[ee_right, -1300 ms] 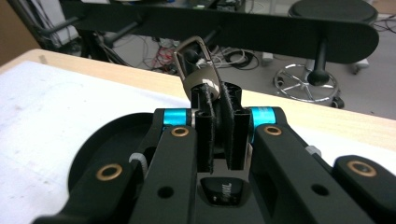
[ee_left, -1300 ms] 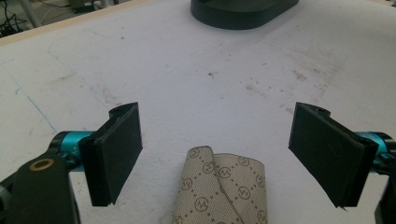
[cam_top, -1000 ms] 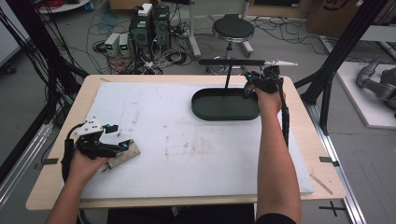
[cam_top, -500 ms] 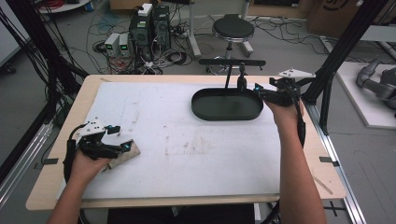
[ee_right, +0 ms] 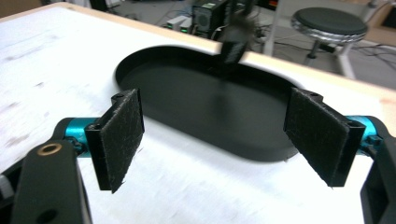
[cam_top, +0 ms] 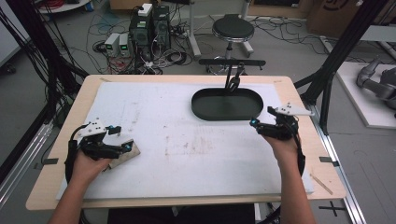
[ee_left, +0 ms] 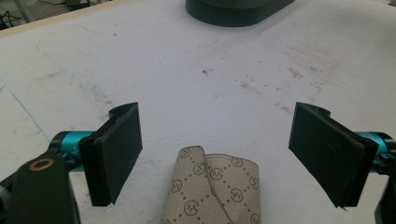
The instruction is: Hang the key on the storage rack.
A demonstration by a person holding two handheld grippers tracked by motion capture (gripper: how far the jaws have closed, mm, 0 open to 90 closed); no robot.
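Note:
A folded beige patterned strap [ee_left: 212,186] lies on the white mat, low between the wide-apart jaws of my left gripper [ee_left: 217,140], touching neither pad. From above, the left gripper [cam_top: 121,138] rests at the mat's near left with the strap [cam_top: 126,154] beside it. My right gripper [cam_top: 256,127] hovers open just off the near right end of the black oval tray [cam_top: 227,114]. In the right gripper view its jaws [ee_right: 215,121] stand apart with nothing between them, facing the tray [ee_right: 205,107].
A thin black post [cam_top: 232,80] rises from the tray's far rim to a crossbar [cam_top: 232,61]. The white mat [cam_top: 187,140] covers most of the wooden table [cam_top: 303,107]. A stool and cabled equipment stand on the floor beyond.
My right gripper has drawn back from over the tray's far right side to the right and nearer, now off its near right end. The left gripper and strap have stayed put.

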